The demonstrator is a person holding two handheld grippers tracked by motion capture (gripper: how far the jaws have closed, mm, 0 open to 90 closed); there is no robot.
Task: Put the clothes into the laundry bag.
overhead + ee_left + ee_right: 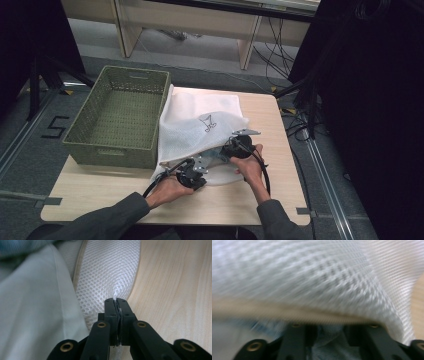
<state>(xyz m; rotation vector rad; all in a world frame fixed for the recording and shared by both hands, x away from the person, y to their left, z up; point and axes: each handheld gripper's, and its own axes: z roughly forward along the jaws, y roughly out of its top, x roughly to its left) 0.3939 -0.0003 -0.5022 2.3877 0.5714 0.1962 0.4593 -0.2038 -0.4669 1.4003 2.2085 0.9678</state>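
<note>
Mesh bag (110, 272) edge pinched in left hand-held gripper (116, 301), right hand-held gripper (332, 327) spread w/ tips under mesh

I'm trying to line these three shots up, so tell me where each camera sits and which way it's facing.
High view: above the person's side, looking forward and down on the table, green basket and white mesh bag; both forearms and hands enter from the bottom.
Left gripper view: rides the left claw, looking along its shut jaws pinching the mesh edge.
Right gripper view: rides the right claw, its jaws tucked under the blurred bag's rim.
Shared: the mesh bag and wooden tabletop appear in all views.
</note>
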